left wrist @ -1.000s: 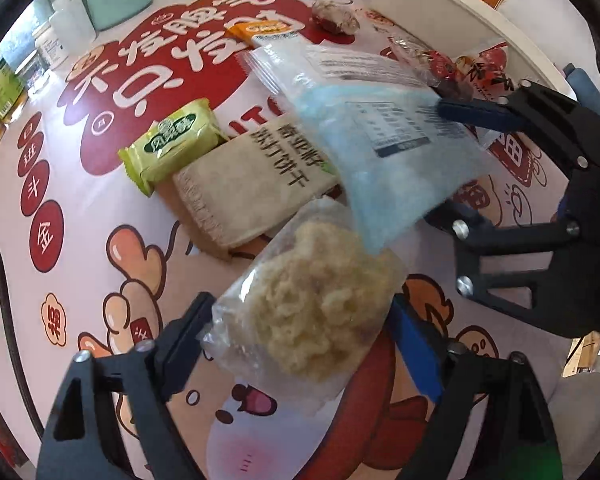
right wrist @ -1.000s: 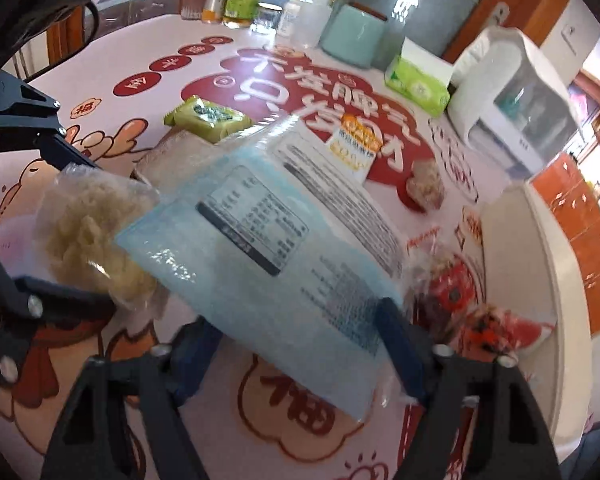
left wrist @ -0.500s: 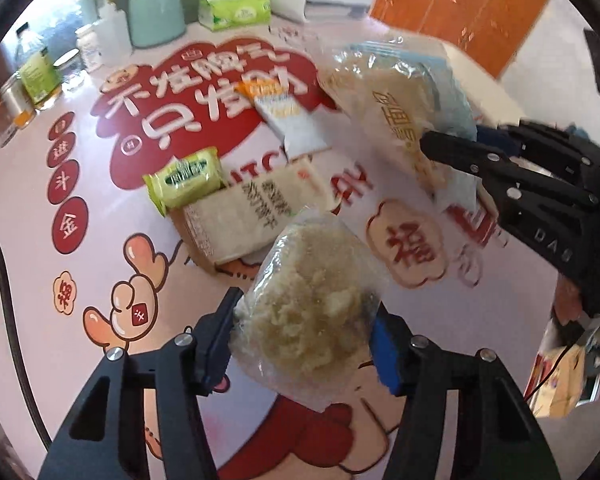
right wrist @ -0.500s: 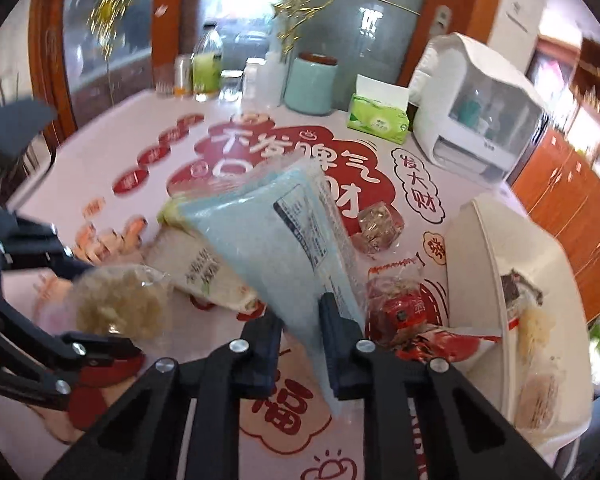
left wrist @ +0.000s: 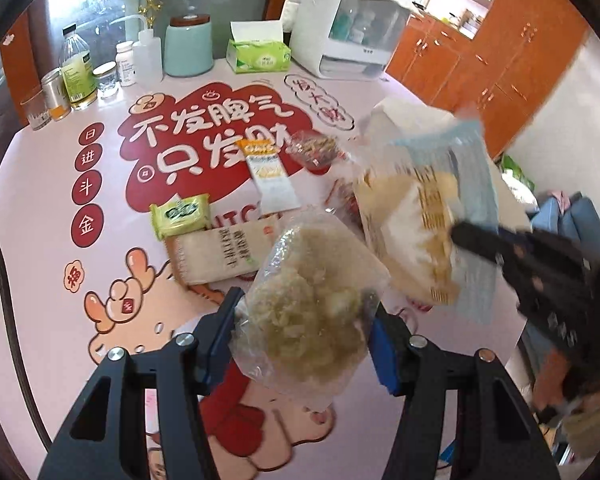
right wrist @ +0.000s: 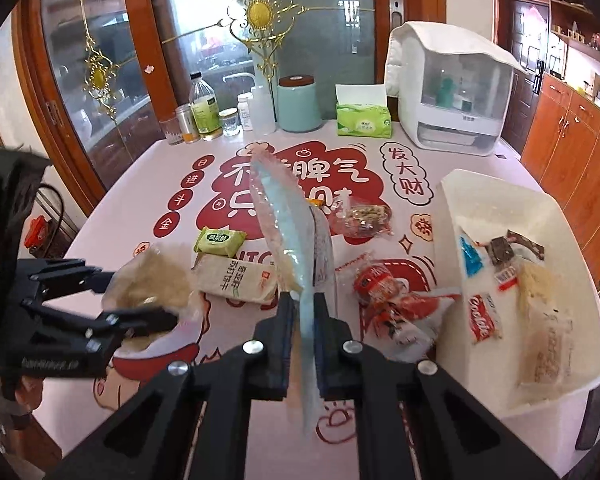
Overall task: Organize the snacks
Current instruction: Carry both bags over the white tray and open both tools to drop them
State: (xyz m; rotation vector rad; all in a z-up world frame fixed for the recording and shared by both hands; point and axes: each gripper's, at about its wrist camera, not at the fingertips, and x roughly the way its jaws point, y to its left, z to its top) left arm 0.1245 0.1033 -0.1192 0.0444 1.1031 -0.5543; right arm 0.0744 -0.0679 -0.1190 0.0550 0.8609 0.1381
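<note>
both grippers are loaded and raised off the table. right gripper (right wrist: 300,320) pinches a blue-backed snack bag (right wrist: 296,240) edge-on between its nearly closed fingers, so the bag stands upright like a blade in the right wrist view — half a second ago it showed more of its printed face, and a second ago it lay almost flat and broadside. from the left wrist view the same bag (left wrist: 428,216) now shows its yellow-and-white front, blurred, higher and nearer the white bin (right wrist: 504,216) than before.

left gripper (left wrist: 304,344) clamps a clear bag of pale crumbly snack (left wrist: 312,312) between its blue pads; the grip looks unchanged, but the camera sits higher, taking in the far edge of the table with its bottles, teal jar (left wrist: 189,46) and tissue box (left wrist: 258,55).

on the printed tablecloth (right wrist: 140,208) lie a green packet (right wrist: 219,241), a beige cracker pack (right wrist: 236,278) just beside it, a round nut snack (right wrist: 362,216) and red wrappers (right wrist: 396,300) next to the bin, which holds several snacks.
</note>
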